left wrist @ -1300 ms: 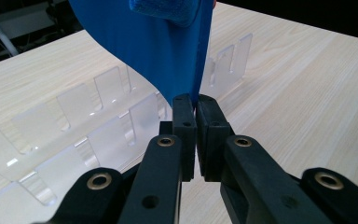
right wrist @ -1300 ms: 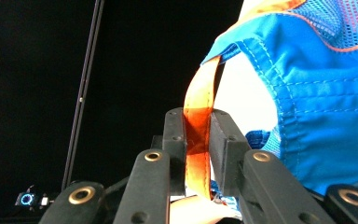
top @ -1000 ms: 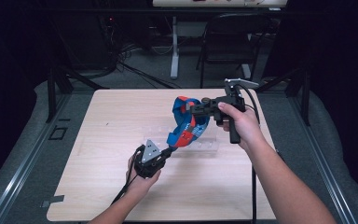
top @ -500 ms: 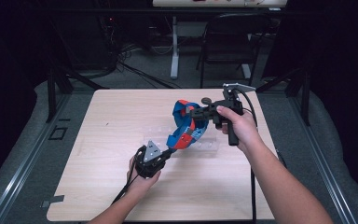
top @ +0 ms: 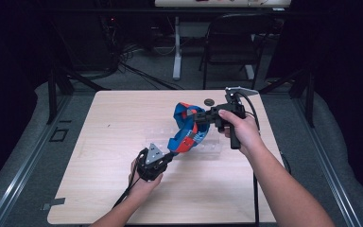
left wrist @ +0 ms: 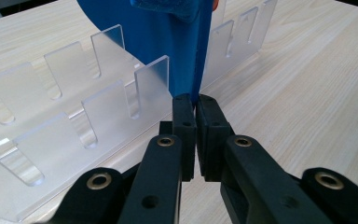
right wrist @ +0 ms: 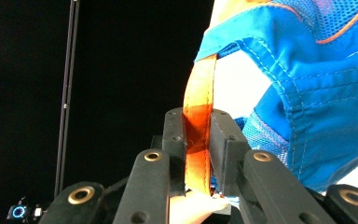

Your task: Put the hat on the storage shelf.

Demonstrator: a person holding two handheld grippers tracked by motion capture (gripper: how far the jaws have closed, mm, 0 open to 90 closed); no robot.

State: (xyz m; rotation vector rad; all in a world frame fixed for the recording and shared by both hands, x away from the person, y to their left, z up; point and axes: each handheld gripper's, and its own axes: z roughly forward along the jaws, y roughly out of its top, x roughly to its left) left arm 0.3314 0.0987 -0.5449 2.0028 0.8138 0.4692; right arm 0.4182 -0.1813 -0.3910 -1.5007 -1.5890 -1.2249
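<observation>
A blue and orange fabric harness (top: 185, 130) hangs stretched between my two grippers above the wooden table (top: 104, 142). My left gripper (top: 169, 154), low near the table, is shut on the blue fabric's lower edge (left wrist: 186, 56). My right gripper (top: 196, 116), held higher at the right, is shut on an orange strap (right wrist: 198, 116) of the harness, with blue mesh fabric (right wrist: 303, 84) hanging beside it. A clear acrylic slotted rack (left wrist: 74, 121) lies on the table just under the harness (top: 208, 147).
A small dark round object (top: 209, 101) rests near the table's far edge. A chair (top: 231, 45) and a stand (top: 176, 52) are on the floor beyond the table. Bare wood lies to the left and along the front.
</observation>
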